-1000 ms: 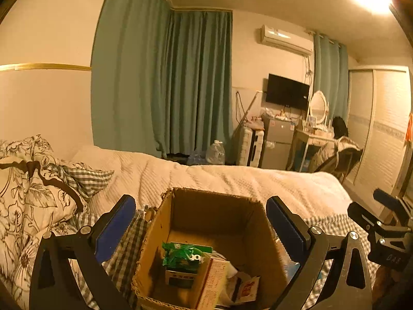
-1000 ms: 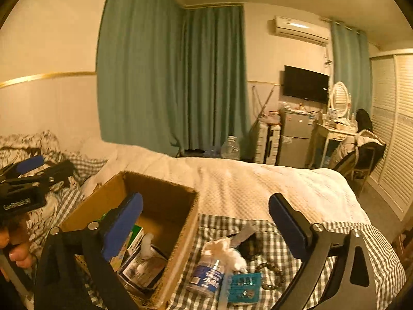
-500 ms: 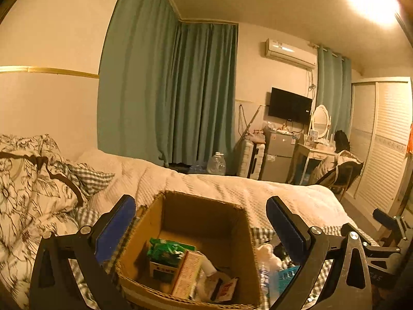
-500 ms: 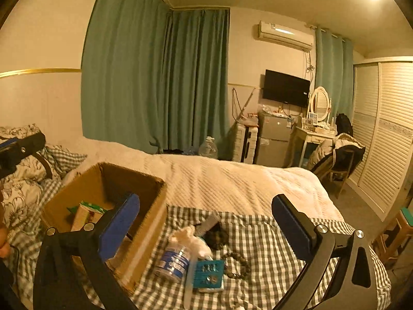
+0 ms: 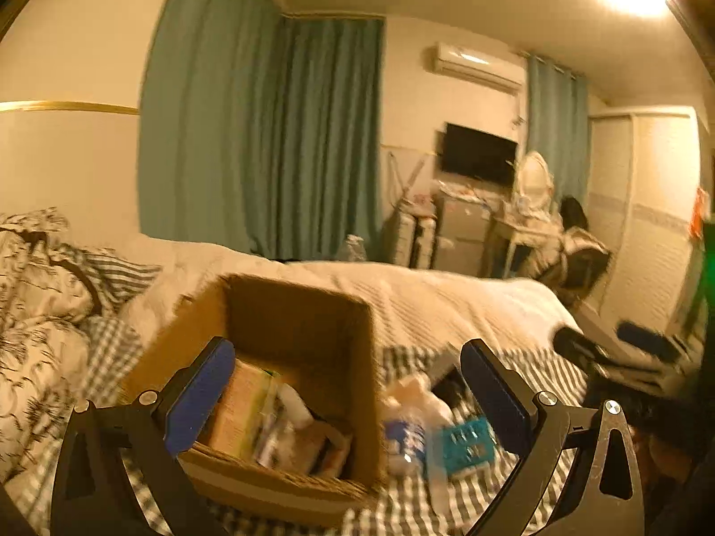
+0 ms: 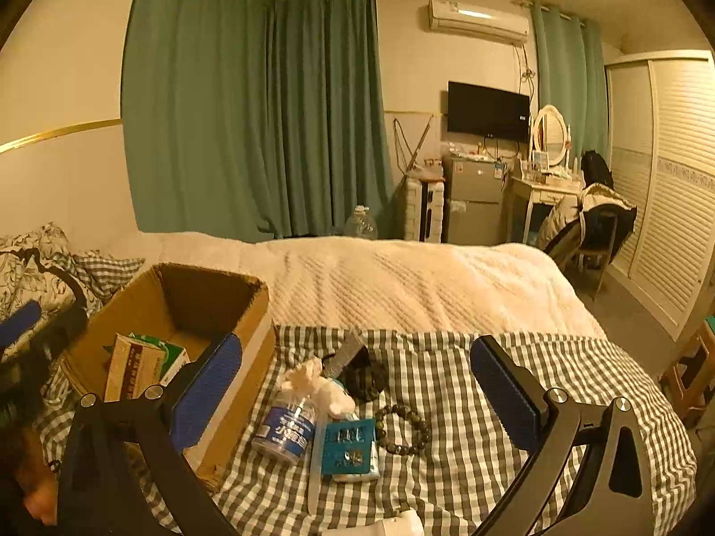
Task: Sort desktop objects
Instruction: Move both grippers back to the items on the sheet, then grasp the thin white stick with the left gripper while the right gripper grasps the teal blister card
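Observation:
An open cardboard box stands on the checked cloth on the bed and holds several packets, among them a brown-and-green carton. Right of the box lie a bottle with a blue label, a teal card, a white tissue wad, a dark bead bracelet and a black item. My right gripper is open and empty above these items. My left gripper is open and empty over the box's right wall; its view is blurred.
Floral pillows lie left of the box. A white blanket covers the far bed. Beyond it stand a fridge, a dressing table with a chair and green curtains. A wooden stool stands at right.
Both grippers have moved right, so the box has slid left in both views. The loose items on the cloth now sit between the right gripper's fingers. Both stay open.

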Demonstrator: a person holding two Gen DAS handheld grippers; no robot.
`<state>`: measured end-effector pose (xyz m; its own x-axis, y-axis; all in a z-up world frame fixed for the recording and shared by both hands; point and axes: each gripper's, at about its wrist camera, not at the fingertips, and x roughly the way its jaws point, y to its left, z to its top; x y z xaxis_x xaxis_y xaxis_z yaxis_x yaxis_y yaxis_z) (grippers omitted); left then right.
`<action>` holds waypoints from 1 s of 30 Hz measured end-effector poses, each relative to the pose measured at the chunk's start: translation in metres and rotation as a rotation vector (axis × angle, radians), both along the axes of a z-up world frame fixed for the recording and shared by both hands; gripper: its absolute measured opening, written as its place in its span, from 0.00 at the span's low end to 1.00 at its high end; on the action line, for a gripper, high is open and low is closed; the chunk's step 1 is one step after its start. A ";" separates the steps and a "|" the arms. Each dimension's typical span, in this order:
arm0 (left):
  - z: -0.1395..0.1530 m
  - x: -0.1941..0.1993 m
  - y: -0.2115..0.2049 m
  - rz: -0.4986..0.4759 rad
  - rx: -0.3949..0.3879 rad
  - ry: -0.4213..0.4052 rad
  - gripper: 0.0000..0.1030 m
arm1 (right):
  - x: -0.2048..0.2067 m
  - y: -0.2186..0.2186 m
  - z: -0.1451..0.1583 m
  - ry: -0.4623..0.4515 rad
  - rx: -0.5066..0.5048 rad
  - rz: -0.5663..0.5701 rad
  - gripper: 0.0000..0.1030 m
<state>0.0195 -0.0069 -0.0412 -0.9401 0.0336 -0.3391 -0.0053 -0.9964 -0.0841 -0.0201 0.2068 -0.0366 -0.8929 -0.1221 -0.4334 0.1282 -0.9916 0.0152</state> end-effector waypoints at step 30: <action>-0.149 -0.034 0.098 -0.204 -0.163 -0.280 0.81 | -0.078 0.030 -0.105 -0.344 -0.082 0.079 0.55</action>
